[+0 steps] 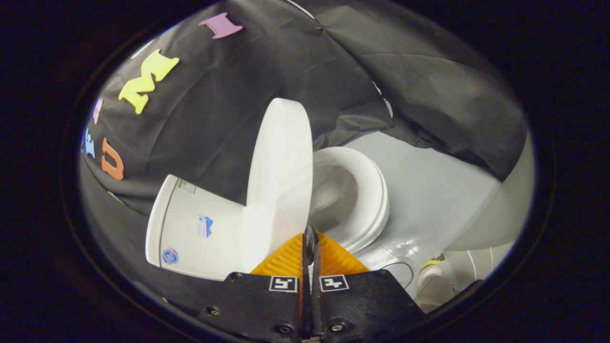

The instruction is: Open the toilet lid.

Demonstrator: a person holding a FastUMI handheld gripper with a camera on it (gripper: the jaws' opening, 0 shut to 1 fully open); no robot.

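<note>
Gripper view: closed claw [310,233] hides raised lid's [279,166] edge.

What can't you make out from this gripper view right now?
- Gripper: fingers closed together; whether they touch the raised white plastic toilet lid is unclear.
- Inside of the white toilet bowl: partly hidden behind the lid.
- Small pale items on the grey floor: too blurred to identify.

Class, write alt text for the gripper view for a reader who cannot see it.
A white toilet's lid stands raised off the seat, leaving the bowl open. The gripper sits just before the lid's edge, jaws closed together with nothing visibly held. Grey floor lies beyond.
</note>
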